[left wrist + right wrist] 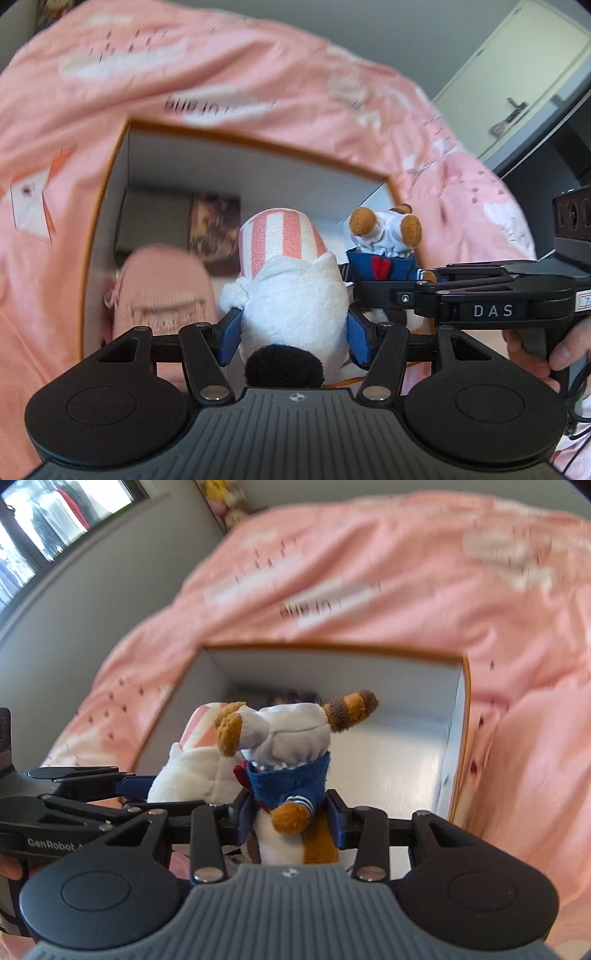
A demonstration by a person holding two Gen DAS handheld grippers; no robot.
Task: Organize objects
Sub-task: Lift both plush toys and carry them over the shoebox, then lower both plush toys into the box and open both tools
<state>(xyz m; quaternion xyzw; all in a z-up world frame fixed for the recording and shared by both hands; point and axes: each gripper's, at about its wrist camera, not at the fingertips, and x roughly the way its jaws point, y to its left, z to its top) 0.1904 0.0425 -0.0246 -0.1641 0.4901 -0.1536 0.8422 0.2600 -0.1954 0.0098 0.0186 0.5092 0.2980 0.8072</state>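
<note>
Left gripper: its blue pads are pressing both sides of a white plush toy with a pink-striped hood; the jaws are standing fairly wide because the body is bulky.

Right gripper: its pads are clamping a brown plush toy in a blue sailor jacket and white trousers, gripped around the torso.

Toy positions: both toys are hanging side by side, nearly touching, over the open box with the orange rim.

Box: it is sitting on the pink bedding. In the left wrist view a pink plush item and a dark printed item are already lying inside; blur is making both hard to identify, so the names are approximate.

Step in hand: the toys appear to be arriving above the box for release.

Risk, collision: the two grippers are working close together; the right one is crossing just ahead of the left, so opening either could knock the other or snag its toy.

Risk, missed drop: the brown toy is hanging near the box's right wall; releasing it there could leave it straddling the rim or falling onto the bedding.

Risk, tipping: the box is resting on soft bedding, so pressing down on a wall could tilt it.
</note>
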